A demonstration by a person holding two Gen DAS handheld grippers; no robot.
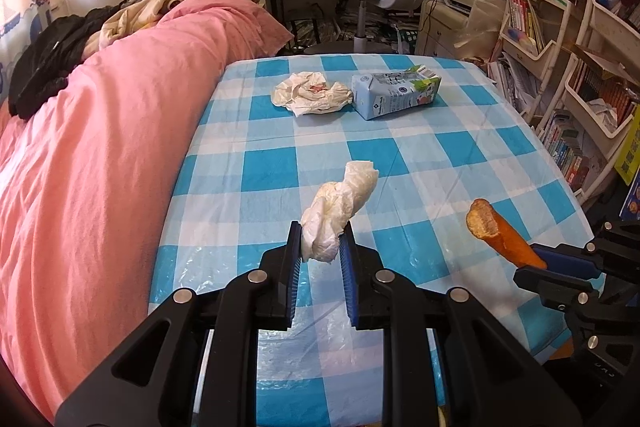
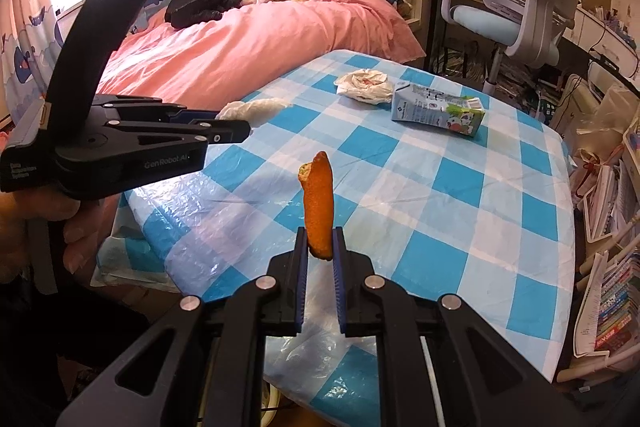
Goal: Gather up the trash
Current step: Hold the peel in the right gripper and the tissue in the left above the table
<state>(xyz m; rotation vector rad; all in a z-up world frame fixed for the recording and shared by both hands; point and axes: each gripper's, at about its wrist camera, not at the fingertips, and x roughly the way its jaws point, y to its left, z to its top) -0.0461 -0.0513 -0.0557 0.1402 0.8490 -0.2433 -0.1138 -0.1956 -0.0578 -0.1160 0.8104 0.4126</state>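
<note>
Blue-and-white checked plastic tablecloth (image 1: 440, 155) beside a pink quilted bed (image 1: 100, 147); left gripper (image 1: 322, 247) pinches a crumpled white tissue (image 1: 340, 203), right gripper (image 2: 320, 251) clamps an orange peel strip (image 2: 318, 203)

Left gripper (image 1: 323, 241): black frame, blue pads, angled downward over the near table edge; jaws clamped on a twisted white tissue wad (image 1: 340, 211). A bare hand (image 2: 82, 223) grips its handle from below.

Right gripper (image 2: 320, 247): same build, angled downward, just right of the left one; jaws closed on the lower end of an orange peel strip (image 2: 318, 203), which stands upright.
</note>
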